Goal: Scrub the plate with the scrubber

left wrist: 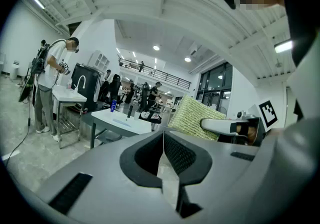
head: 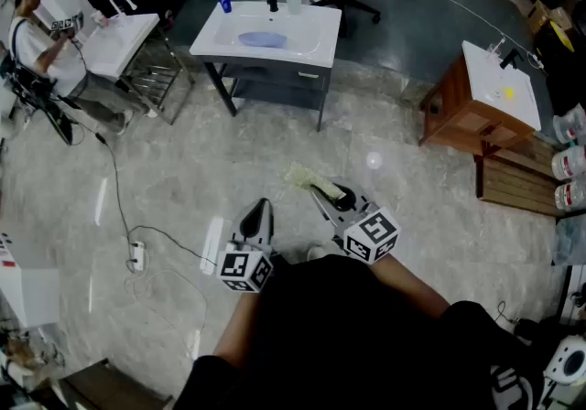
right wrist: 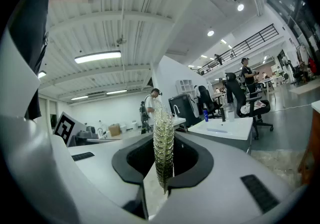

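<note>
Left gripper [left wrist: 162, 143]: jaws together, nothing between them | Right gripper [right wrist: 164, 167]: jaws clamped on yellow-green scrubber [right wrist: 163, 135], which stands upright past the tips | Plate [head: 263, 38]: blue, lying in white sink [head: 316, 44], well apart from both grippers

- Left marker cube [head: 244, 272] and right marker cube [head: 374, 234]: black-and-white square patterns, no letters.
- Bottles [head: 569, 164]: labels too small to read.
- No other legible text.
</note>
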Tool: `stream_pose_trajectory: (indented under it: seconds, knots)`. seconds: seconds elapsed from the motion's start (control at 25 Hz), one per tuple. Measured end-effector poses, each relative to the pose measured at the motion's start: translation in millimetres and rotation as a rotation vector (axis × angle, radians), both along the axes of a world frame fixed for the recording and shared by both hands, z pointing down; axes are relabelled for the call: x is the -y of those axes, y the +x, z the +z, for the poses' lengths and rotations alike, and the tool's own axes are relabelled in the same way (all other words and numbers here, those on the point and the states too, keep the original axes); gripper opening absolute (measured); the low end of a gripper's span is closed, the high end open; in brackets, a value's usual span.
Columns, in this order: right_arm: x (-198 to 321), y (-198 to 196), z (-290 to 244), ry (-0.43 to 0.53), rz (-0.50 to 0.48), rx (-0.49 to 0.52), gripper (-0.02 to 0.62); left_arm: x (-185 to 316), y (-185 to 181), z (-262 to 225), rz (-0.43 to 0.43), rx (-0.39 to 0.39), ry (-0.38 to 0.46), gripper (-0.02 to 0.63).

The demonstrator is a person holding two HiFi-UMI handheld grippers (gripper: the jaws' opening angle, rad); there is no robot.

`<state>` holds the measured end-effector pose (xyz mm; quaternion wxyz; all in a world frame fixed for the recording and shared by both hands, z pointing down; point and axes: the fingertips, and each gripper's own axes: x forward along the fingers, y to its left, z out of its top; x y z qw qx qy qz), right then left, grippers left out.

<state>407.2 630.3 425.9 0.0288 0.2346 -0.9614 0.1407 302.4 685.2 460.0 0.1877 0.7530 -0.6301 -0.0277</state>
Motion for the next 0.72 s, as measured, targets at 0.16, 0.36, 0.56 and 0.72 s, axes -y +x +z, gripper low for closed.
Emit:
stream_pose_trajectory:
  seconds: [0.16,0.36,0.56,0.72]
  knots:
    - [-1.6,3.9,4.0,-0.003,-0.006,0.002,0.049,-0.4,5.8,-2.0,-0.010,0.002,0.009,0.009]
    - [0.6,11.7,16.8,-0.084,0.009,0.051,0.055,-5.3,3.5,7.7,-0.033,0.014,-0.011,0.009]
    - [6.0,0.9,28.4,-0.122,-0.010,0.080,0.057,-5.0,-9.7,21.2,-0.061,-0.003,-0.048,0.009]
    - [22.7,-20.2,36.2,-0.120,-0.010,0.054,0.057,10.2,-29.9,30.8,-0.061,-0.010,-0.050,0.009]
